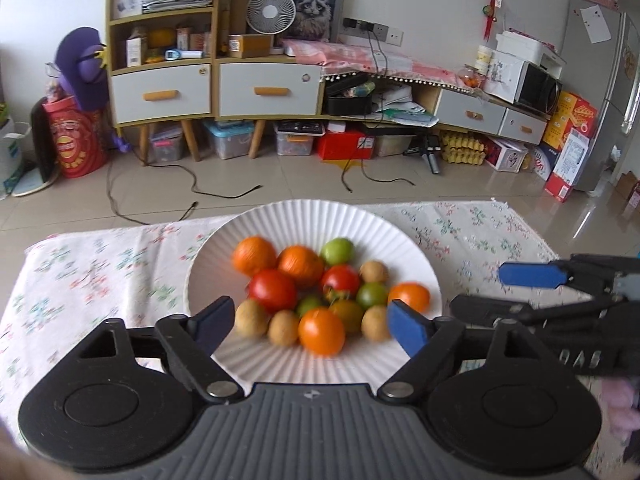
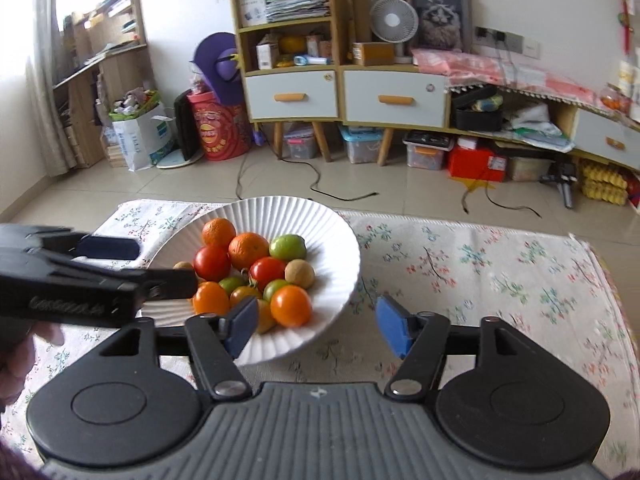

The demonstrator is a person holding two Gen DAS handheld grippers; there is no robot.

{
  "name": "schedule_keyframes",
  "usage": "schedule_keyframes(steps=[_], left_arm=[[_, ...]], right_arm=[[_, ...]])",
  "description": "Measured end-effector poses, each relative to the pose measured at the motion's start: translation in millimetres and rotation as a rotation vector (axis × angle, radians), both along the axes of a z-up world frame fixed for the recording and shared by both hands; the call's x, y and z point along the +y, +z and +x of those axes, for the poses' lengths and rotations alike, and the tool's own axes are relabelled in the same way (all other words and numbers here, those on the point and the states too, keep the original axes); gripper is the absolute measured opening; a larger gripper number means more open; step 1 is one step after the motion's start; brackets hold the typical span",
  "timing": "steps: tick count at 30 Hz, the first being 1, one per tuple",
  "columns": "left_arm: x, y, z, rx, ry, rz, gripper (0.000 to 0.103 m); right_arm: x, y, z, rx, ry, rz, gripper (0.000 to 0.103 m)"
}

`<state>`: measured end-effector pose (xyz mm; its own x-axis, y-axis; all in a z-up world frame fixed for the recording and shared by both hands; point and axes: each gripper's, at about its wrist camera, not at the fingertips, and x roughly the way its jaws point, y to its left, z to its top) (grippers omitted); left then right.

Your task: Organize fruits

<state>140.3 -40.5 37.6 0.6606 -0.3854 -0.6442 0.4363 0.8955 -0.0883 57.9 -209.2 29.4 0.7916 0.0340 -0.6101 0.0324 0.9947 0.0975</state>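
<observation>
Now the left gripper (image 1: pixel 310 320) hovers level over the near rim of the white plate (image 1: pixel 400 224), jaws spread wide and holding nothing. Right gripper (image 2: pixel 316 326) hangs just right of that plate, also released. Fruits (image 1: pixel 316 288) sit heaped on the plate, mid-tabletop (image 1: pixel 100 264).

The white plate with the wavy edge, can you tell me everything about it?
The white plate is round and shallow, with fine ridges running from its middle out to a fluted rim. It looks like paper or thin ceramic; I cannot tell which. It sits flat on the flowered cloth and holds a pile of small round fruits: orange, red, green and tan. The open left gripper hovers over its near edge, and the right gripper hangs open beside it.
</observation>
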Motion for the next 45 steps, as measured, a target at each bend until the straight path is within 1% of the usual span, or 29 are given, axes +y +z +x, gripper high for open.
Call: schedule_keyframes(steps=[3,4,7,10,13,15,17,19,21,24,27,34,39,45], left_arm=[[6.2,0.5,-10.7,0.001,0.018,0.019,0.097],[7.6,0.3,-13.6,0.001,0.024,0.025,0.099],[13.9,-0.2,-23.2,0.016,0.046,0.037,0.103],[19.6,-1.3,-37.5,0.040,0.082,0.049,0.103],[24.9,-1.7,-50.0,0.068,0.133,0.075,0.103],[29.0,-1.4,-58.5,0.088,0.188,0.080,0.103],[32.0,-0.5,-63.5,0.124,0.233,0.091,0.103],[35.6,0.0,-69.2,0.137,0.261,0.070,0.103],[37.0,-0.9,-72.1,0.142,0.280,0.067,0.103],[33.3,-2.5,-70.7,0.119,0.289,0.098,0.103],[34.0,-8.2,-74.7,0.108,0.304,0.107,0.103],[36.4,-12.8,-79.2,0.107,0.327,0.099,0.103],[35.4,-11.0,-84.9,0.094,0.332,0.094,0.103],[36.8,-10.9,-85.6,0.098,0.340,0.094,0.103]], right_arm=[[4.9,2.2,-10.6,0.007,0.002,0.007,0.074],[7.1,2.9,-13.6,0.009,0.002,0.000,0.077],[14.1,2.4,-23.6,0.019,-0.025,-0.035,0.082],[19.0,1.7,-32.4,0.045,-0.077,-0.044,0.090],[27.1,-0.9,-41.4,0.085,-0.145,-0.085,0.093],[33.4,-3.1,-47.7,0.100,-0.172,-0.111,0.096],[38.3,-5.1,-56.4,0.107,-0.179,-0.104,0.098],[41.6,-5.6,-63.1,0.109,-0.187,-0.083,0.101],[44.7,-6.5,-66.6,0.105,-0.192,-0.078,0.102],[53.2,-9.5,-65.5,0.097,-0.171,-0.120,0.102],[58.0,-13.0,-63.7,0.103,-0.162,-0.138,0.102],[53.3,-17.3,-59.1,0.133,-0.181,-0.074,0.102],[54.3,-18.0,-62.6,0.135,-0.179,-0.070,0.102],[54.2,-17.9,-63.0,0.139,-0.179,-0.070,0.102]])
